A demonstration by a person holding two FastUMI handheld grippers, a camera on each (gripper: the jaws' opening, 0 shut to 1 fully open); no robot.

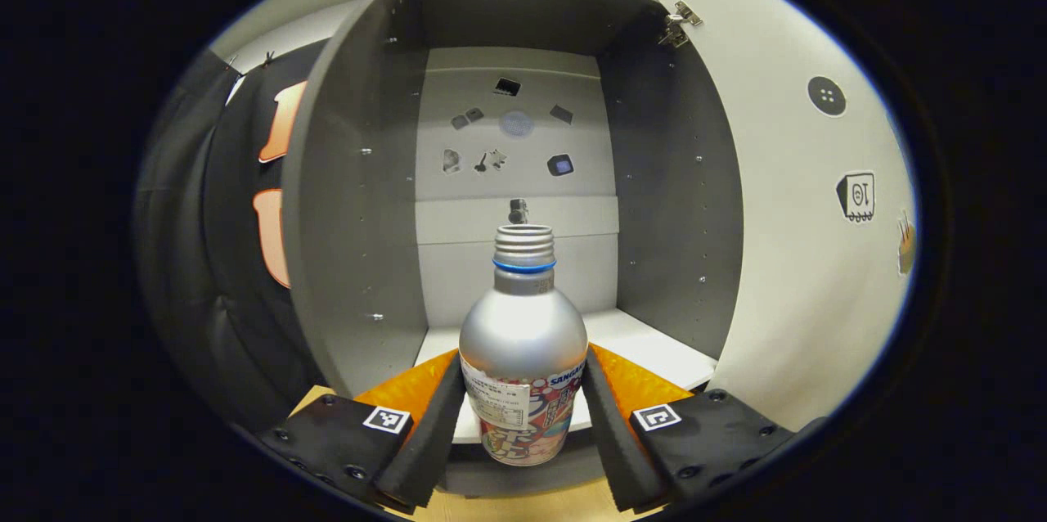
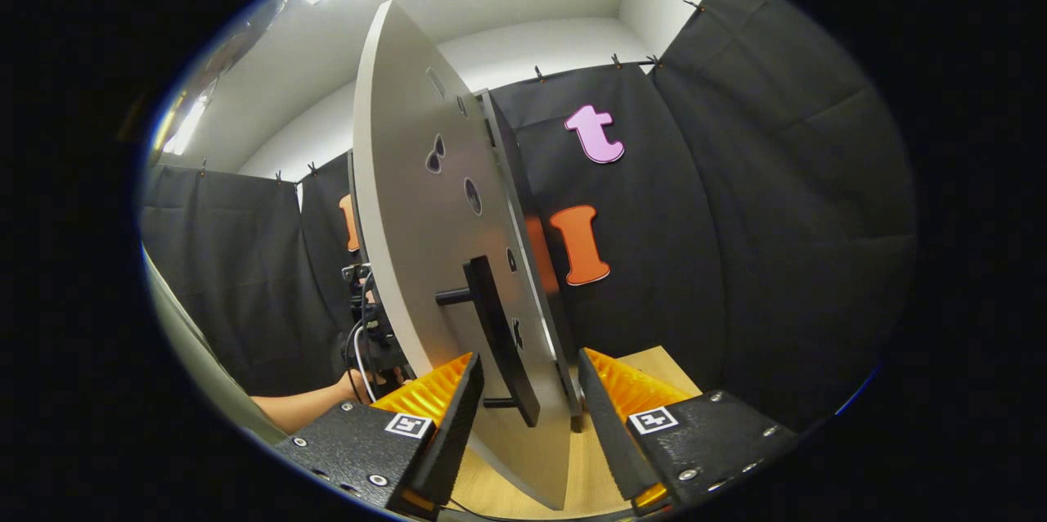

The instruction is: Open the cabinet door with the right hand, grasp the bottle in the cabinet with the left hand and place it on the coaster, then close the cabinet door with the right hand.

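Our left claw (image 1: 523, 416) tight on the bottle (image 1: 523, 342) inside the cabinet (image 1: 360, 203), our right claw (image 2: 527, 407) agape around its open door (image 2: 425, 260).

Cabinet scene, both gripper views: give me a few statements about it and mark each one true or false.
1. The cabinet door stands open. True.
2. The bottle has its cap on. False: its threaded neck is bare.
3. The bottle stands upright between the left gripper jaws. True.
4. The right gripper jaws straddle the bottle. False: the door's edge and its handle lie between them.
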